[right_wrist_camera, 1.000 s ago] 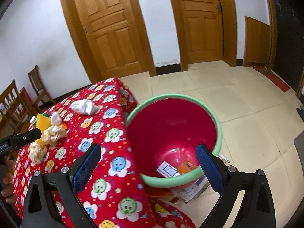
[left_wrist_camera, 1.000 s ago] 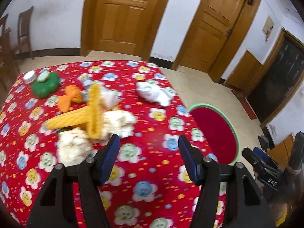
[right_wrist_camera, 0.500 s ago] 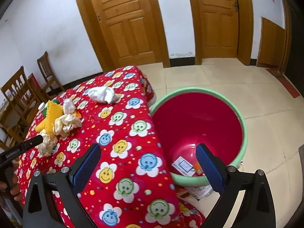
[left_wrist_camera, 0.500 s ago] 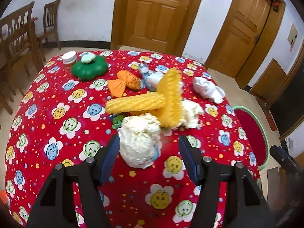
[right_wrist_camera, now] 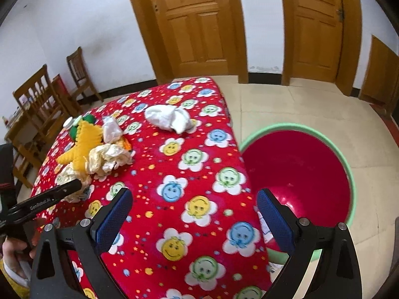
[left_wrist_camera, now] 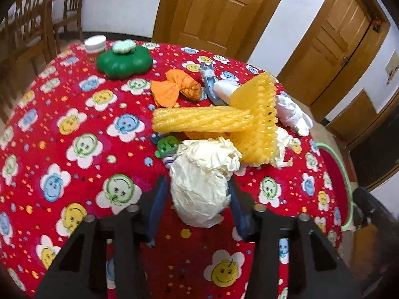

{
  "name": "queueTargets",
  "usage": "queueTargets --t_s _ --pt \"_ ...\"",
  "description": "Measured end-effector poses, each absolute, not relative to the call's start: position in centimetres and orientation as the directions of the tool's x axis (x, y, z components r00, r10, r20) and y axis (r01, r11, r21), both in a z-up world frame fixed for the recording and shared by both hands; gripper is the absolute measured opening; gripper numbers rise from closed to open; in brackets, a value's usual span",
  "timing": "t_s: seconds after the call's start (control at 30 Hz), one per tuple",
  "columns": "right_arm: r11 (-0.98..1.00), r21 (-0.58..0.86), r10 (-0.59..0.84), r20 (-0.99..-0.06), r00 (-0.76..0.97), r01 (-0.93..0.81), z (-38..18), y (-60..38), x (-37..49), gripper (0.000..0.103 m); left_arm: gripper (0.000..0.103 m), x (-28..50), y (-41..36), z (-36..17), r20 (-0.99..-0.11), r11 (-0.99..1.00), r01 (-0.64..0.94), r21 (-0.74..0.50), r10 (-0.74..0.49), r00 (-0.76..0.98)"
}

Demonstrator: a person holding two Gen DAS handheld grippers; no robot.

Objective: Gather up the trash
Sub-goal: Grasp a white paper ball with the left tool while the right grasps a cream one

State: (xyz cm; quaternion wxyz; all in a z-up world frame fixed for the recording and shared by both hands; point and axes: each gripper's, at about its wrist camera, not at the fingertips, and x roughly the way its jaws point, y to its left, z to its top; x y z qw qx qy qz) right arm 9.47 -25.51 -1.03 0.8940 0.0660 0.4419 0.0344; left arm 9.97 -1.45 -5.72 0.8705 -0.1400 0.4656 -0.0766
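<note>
- The green toy (left_wrist_camera: 166,145) is half hidden under the crumpled paper ball (left_wrist_camera: 200,186).
- The red bin (right_wrist_camera: 299,172) is partly covered by the table edge.
- The bin's bottom cannot be seen.

The table wears a printed cloth (left_wrist_camera: 82,149), soft and matt. The cream ball (left_wrist_camera: 202,186) is crumpled paper, wrinkled and dull. The yellow net (left_wrist_camera: 207,119) looks like foam mesh. The bin (right_wrist_camera: 299,169) is glossy plastic. The 2 doors (right_wrist_camera: 197,25) are varnished wood. The gripper pads (right_wrist_camera: 112,219) show blue textured rubber.
</note>
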Motion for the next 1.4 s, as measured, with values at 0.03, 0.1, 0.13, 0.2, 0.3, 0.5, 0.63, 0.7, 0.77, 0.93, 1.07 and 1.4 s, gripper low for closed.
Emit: queueTargets --t_s 0.03,0.1,0.13,0.2,0.3,0.5,0.63,0.7,0.77,0.93,1.07,1.4 --pt "0.989 0.149 0.128 -0.787 0.603 -0.016 -1.1 -25.1 9.7 0.1 0.039 9.9 -1.4 -5.8 -0.784 0.944 0.014 -0.33 -0.282 0.553" --pt "0.989 0.146 0.136 -0.79 0.597 -0.032 -1.2 -24.5 10.0 0.1 0.037 9.7 -1.4 -5.6 -0.777 0.945 0.018 -0.325 -0.278 0.565" --pt "0.989 0.142 0.14 -0.792 0.594 -0.043 -1.3 -24.1 10.2 0.1 0.037 9.6 -1.3 -5.4 -0.772 0.946 0.024 -0.323 -0.278 0.571" --pt "0.989 0.139 0.145 -0.795 0.589 -0.056 -1.4 -23.4 10.5 0.1 0.037 9.3 -1.0 -4.9 -0.762 0.943 0.032 -0.331 -0.287 0.581" --pt "0.986 0.148 0.164 -0.798 0.579 -0.076 -1.6 -22.1 11.1 0.1 0.037 8.8 0.0 -4.1 -0.747 0.939 0.03 -0.342 -0.291 0.598" --pt "0.981 0.158 0.192 -0.802 0.566 -0.109 -1.7 -19.5 12.0 0.1 0.037 8.0 2.8 -2.1 -0.719 0.941 0.013 -0.337 -0.266 0.642" --pt "0.98 0.164 0.201 -0.807 0.555 -0.116 -1.8 -17.7 12.7 0.1 0.037 7.9 4.8 -1.6 -0.715 0.953 0.002 -0.302 -0.228 0.661" --pt "0.98 0.166 0.198 -0.812 0.549 -0.108 -2.0 -16.7 13.2 0.1 0.037 8.1 5.9 -1.7 -0.712 0.955 0.003 -0.296 -0.223 0.665" --pt "0.981 0.17 0.193 -0.815 0.546 -0.093 -2.2 -15.9 13.8 0.1 0.037 8.1 6.7 -1.9 -0.707 0.952 0.01 -0.305 -0.233 0.667" --pt "0.988 0.153 0.147 -0.818 0.556 -0.037 -2.5 -14.0 15.4 0.099 0.037 8.0 9.1 -2.4 -0.682 0.939 0.013 -0.345 -0.26 0.684" --pt "0.989 0.145 0.124 -0.826 0.549 -0.004 -3.2 -12.7 16.6 0.09 0.037 7.8 10.2 -2.7 -0.654 0.921 0.026 -0.39 -0.296 0.696" --pt "0.988 0.154 0.125 -0.869 0.48 0.022 -5.1 -10.3 18.1 0.044 0.037 7.7 11.4 -2.8 -0.618 0.882 0.064 -0.466 -0.377 0.69"
